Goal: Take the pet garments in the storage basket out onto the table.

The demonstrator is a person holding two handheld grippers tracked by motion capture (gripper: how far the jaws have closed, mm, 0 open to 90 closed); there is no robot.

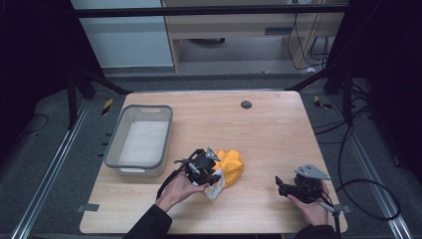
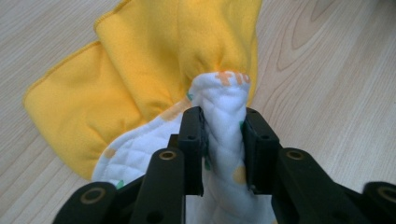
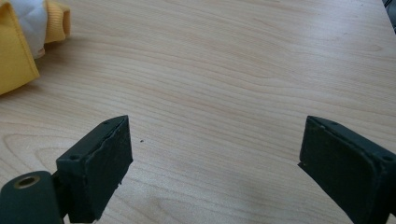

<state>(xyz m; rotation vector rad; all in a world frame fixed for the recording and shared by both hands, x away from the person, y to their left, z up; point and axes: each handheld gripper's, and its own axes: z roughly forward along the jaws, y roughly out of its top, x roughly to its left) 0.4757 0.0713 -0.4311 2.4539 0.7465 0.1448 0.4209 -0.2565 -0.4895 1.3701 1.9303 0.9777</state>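
Two black jaws of the left gripper [image 2: 223, 140] pinch a quilted yellow-and-white cloth [image 2: 154, 70]; right gripper [image 3: 215, 158] gapes wide.

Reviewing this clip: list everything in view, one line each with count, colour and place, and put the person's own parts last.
cloth: one, yellow with a white quilted printed side, bunched on the table just front of centre
bin: one, grey, rectangular, on the table's left part; nothing seen inside
round insert: one, dark, in the tabletop near its far edge
table: one, light wood
left gripper: one, black, at the cloth's near edge, a fold of the white side between its jaws
right gripper: one, black, over bare table at front right, jaws wide apart, nothing between them
hands: two, one on each gripper, dark sleeves coming in from the bottom edge
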